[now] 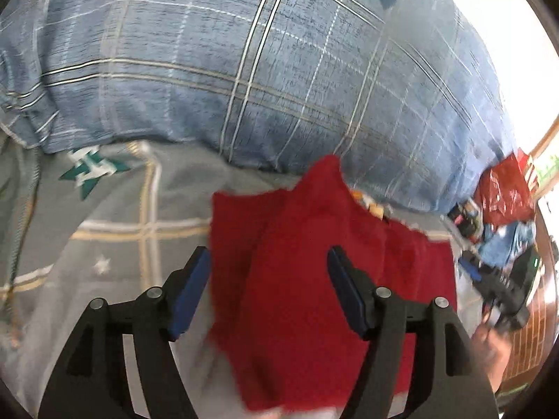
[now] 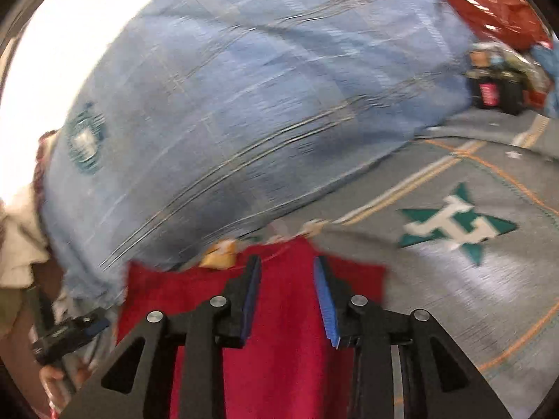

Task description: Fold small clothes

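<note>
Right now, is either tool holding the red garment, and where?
Neither: left tool and right tool stand open above the red garment, pads apart.

A blue plaid pillow (image 1: 279,80) lies on a grey bedsheet (image 1: 115,230) near a red bag (image 1: 506,192).

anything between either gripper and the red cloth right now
Nothing visible does. The red cloth lies on the grey bedsheet directly under the open left gripper and right gripper. The blue plaid pillow sits behind it, not in the way.
</note>
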`<state>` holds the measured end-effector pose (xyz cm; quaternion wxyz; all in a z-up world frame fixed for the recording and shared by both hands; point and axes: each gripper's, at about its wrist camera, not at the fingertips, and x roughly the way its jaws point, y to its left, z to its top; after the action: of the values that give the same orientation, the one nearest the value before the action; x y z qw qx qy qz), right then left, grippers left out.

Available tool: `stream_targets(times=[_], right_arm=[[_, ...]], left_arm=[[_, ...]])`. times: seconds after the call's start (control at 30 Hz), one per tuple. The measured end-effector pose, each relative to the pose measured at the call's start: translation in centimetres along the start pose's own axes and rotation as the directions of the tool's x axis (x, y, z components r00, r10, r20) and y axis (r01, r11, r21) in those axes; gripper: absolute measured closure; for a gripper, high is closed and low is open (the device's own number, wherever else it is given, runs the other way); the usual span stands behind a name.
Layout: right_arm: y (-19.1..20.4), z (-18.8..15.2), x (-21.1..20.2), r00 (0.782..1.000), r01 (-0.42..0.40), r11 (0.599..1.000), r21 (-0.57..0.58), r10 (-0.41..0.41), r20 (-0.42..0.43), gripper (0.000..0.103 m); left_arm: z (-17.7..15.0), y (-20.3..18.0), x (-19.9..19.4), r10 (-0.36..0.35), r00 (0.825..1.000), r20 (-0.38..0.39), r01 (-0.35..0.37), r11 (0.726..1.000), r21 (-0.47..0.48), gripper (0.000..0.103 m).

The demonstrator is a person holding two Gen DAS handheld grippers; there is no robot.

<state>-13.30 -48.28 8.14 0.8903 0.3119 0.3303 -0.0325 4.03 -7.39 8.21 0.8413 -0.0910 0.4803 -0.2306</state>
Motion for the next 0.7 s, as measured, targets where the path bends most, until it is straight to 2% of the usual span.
stream_targets(times=[0.07, 0.13, 0.23, 0.27, 0.33, 0.4, 0.47, 0.5, 0.57, 0.7], right_arm=[[1.5, -0.4, 0.3, 0.999, -0.016, 0.999, -0.048, 0.015, -0.030, 0.069], [2.8, -0.9, 1.2, 0.998, 0.000, 0.994, -0.106, -0.007, -0.066, 0.069], [2.5, -1.8, 3.4, 0.981, 0.129, 0.979, -0.155, -0.149, -0.127, 0.069], [1.9, -2.0, 3.9, 0.974, 0.161, 0.975, -0.152, -0.182, -0.133, 0.073], [1.0, -1.9, 3.6, 0.979, 0.142, 0.985, -0.099, -0.155, -0.136, 0.071], [1.0, -2.0, 1.5, 0.985, 0.106, 0.992, -0.067, -0.114, -0.126, 0.068], [1.0, -2.4, -0.9, 0.989, 0.077, 0.995, -0.070, -0.085, -0.124, 0.051], [1.2, -2.8, -2.1, 0.988, 0.063, 0.996, -0.069, -0.072, -0.135, 0.048], [1.3, -4.1, -4.2, 0.988, 0.054, 0.996, -0.075, -0.064, -0.140, 0.047], [1.2, -8.3, -7.4, 0.987, 0.055, 0.994, -0.098, -0.070, -0.148, 0.047]], left_arm=[[-1.8, 0.3, -0.9, 0.018, 1.000, -0.010, -0.018, 1.000, 0.026, 0.035], [-3.3, 0.4, -1.1, 0.020, 1.000, -0.015, -0.019, 0.999, 0.042, 0.035], [-5.7, 0.9, -0.2, 0.079, 0.995, -0.063, -0.074, 0.995, 0.070, 0.035], [-6.1, 1.0, 0.3, 0.087, 0.993, -0.075, -0.081, 0.994, 0.078, 0.035], [-6.8, 1.3, 0.6, 0.079, 0.993, -0.088, -0.073, 0.995, 0.068, 0.035], [-7.1, 1.6, 0.0, 0.050, 0.995, -0.086, -0.046, 0.998, 0.049, 0.035], [-7.4, 1.6, -1.3, 0.029, 0.997, -0.067, -0.025, 0.998, 0.055, 0.035], [-7.6, 1.6, -2.0, 0.016, 0.999, -0.051, -0.013, 0.998, 0.065, 0.035], [-8.3, 1.5, -3.1, -0.014, 0.999, -0.028, 0.016, 0.997, 0.076, 0.035], [-9.1, 2.3, -3.2, -0.079, 0.997, -0.017, 0.080, 0.996, 0.038, 0.035]])
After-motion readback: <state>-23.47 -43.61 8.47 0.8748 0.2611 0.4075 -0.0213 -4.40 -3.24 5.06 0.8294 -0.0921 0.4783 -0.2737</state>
